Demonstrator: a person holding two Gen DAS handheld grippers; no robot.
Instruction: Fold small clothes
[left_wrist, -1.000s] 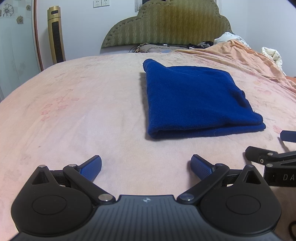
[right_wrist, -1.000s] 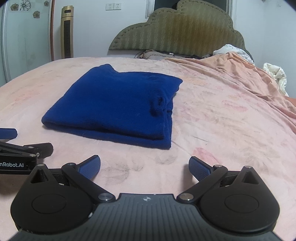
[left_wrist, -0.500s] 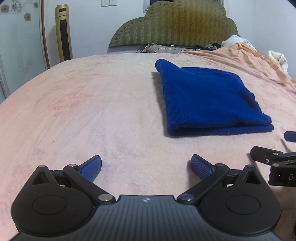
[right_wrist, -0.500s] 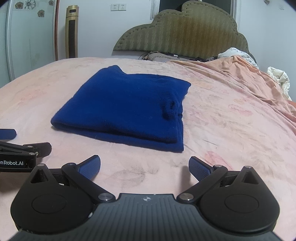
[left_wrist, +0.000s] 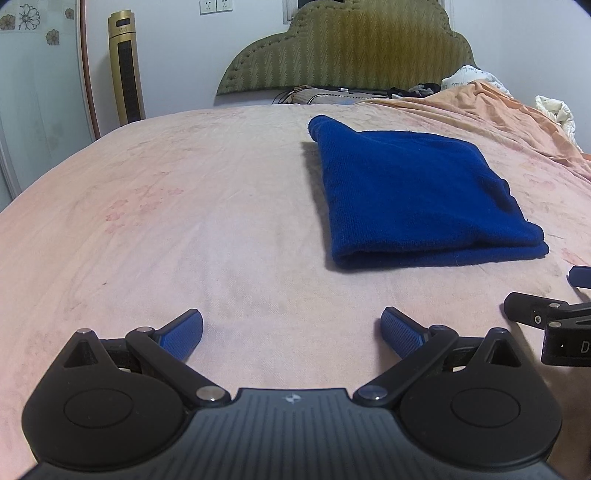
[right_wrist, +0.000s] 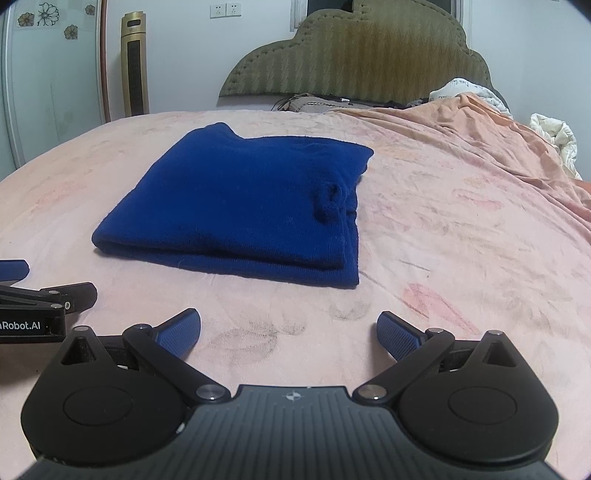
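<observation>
Blue knit garment (left_wrist: 417, 195) lies folded into a flat rectangle on the pink bedsheet (left_wrist: 184, 206), w/ the thick folded edge facing the cameras and a small bunched lump near its right edge, seen best in the right wrist view (right_wrist: 328, 201). Left gripper (left_wrist: 291, 332) sits low over the sheet, jaws spread wide, nothing between them; garment is ahead and off to its right, well apart from the blue pads (left_wrist: 400, 332). Right gripper (right_wrist: 288, 330) is likewise wide open and empty, w/ the garment ahead and slightly left, near edge not touching either pad. Each tool shows at the edge of the other's view, so the two sit side by side approx level, both short of the cloth. Far end of the bed: olive padded headboard (left_wrist: 347, 48), a rumpled orange cover (left_wrist: 491, 107) bunched to the right, and some white bedding (left_wrist: 554, 110) beyond it. A gold tower fan (left_wrist: 125, 66) stands by the wall at left, beside a glass door w/ flower stickers (left_wrist: 26, 18).
</observation>
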